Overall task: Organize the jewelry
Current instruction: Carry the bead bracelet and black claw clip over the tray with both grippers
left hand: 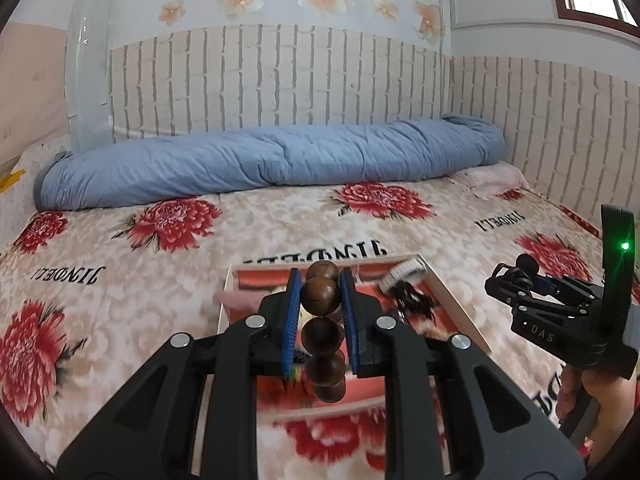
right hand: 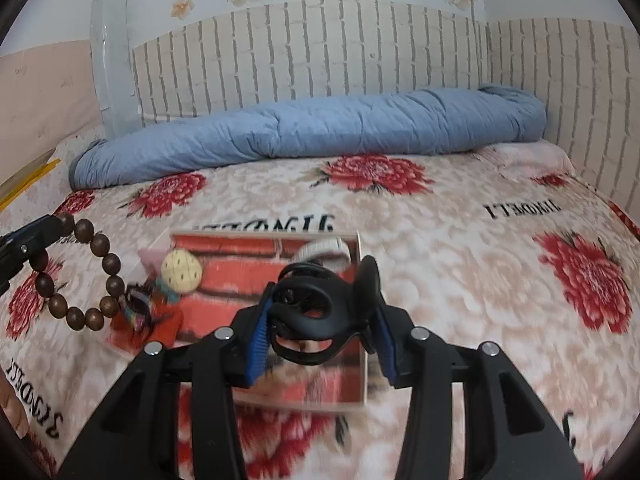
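Right, both tongs are loaded over the bed. My left gripper (left hand: 320, 312) is closed down on the wooden bead bracelet (right hand: 86, 272), pads pinching a couple of beads so the loop hangs free below and beside the fingers instead of bunching up; in the right wrist view it dangles just left of the tray (right hand: 362, 312), above the blanket (right hand: 460, 264). My right gripper (right hand: 320, 320) is clamped on the black hair claw clip (right hand: 308, 312), jaws only partly closed because the clip body is bulky, held above the tray's near right part. The tray is shallow, white-rimmed, red-lined, and lies flat on the blanket. Inside: a cream dotted round piece (right hand: 181, 271) at far left, a white beaded band (right hand: 320, 249) at the far edge, and a dark tangled item (left hand: 412, 300) (too blurred to name). My guess: both pieces go in the tray next.
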Demonstrator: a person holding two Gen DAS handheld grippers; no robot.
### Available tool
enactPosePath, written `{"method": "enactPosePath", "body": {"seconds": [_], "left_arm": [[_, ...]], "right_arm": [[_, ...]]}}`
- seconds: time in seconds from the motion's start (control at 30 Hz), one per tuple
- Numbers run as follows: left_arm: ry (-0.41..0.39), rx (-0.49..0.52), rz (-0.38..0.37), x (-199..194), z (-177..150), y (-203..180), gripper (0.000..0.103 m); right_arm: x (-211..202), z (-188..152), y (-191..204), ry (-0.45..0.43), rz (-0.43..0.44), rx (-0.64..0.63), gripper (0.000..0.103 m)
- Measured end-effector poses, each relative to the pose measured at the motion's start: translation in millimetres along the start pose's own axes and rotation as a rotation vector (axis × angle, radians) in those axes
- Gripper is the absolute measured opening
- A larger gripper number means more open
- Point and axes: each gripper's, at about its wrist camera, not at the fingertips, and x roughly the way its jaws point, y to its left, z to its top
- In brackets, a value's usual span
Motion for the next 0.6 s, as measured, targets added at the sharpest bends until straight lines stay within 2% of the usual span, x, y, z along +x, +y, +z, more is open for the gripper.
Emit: {"method": "enactPosePath", "body": {"seconds": [0.3,0.43,0.5,0.6], "left_arm": [[0.023,0.035,-0.021,59,22,4,0.018],[0.073,0.025,-0.048,89,7,13,0.018],[0.123,0.02,-0.033,110,-4,22,0.018],[0.158,-0.001,-0.029,124,-13,33,0.018]], "right_arm": [[52,26,8,0.005,0.016,0.013,0.044],[72,14,14,0.035,0.004,-0.016,0.044],[82,9,15,0.06,-0.004,-0.021,0.044],[94,4,17,0.096,-0.007,-0.03,0.044]]}}
